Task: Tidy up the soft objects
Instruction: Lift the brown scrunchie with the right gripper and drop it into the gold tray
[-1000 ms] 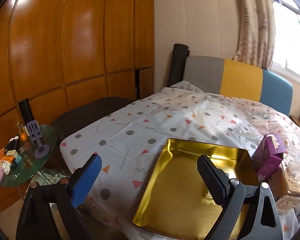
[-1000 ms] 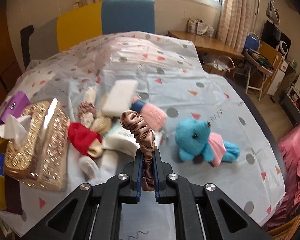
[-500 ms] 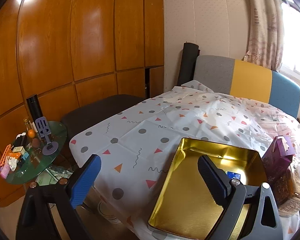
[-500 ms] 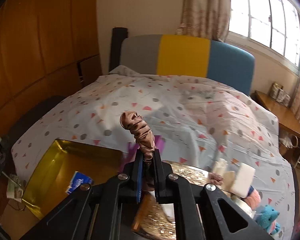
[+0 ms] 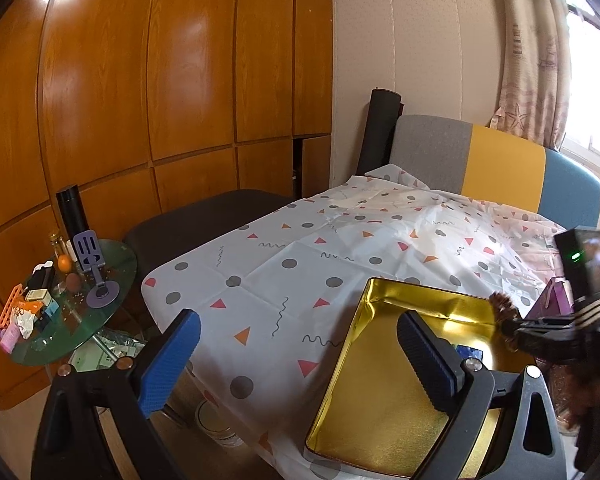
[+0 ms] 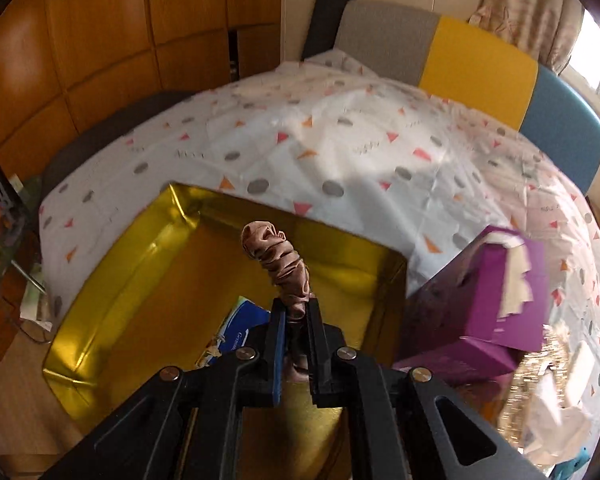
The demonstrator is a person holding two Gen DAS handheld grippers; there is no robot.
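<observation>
My right gripper (image 6: 296, 312) is shut on a brown satin scrunchie (image 6: 278, 260) that sticks up from between its pads. It hangs above the gold tray (image 6: 112, 280), which lies on the bed's near corner with a blue-and-white packet (image 6: 236, 328) inside. In the left wrist view the right gripper (image 5: 512, 328) comes in from the right over the gold tray (image 5: 364, 396), with the scrunchie (image 5: 502, 308) at its tip. My left gripper (image 5: 296, 356) stands open with nothing between its fingers, near the tray's front-left rim.
A purple tissue box (image 6: 488, 300) and a gold sequinned tissue cover (image 6: 540, 392) sit right of the tray. The spotted bedsheet (image 5: 340, 248) stretches to a grey, yellow and blue headboard (image 5: 500, 164). A cluttered glass side table (image 5: 68, 300) stands left of the bed.
My right gripper has swung left with the scrunchie, from the pile of soft toys to over the gold tray, and now shows in the left wrist view. The left gripper has stayed put.
</observation>
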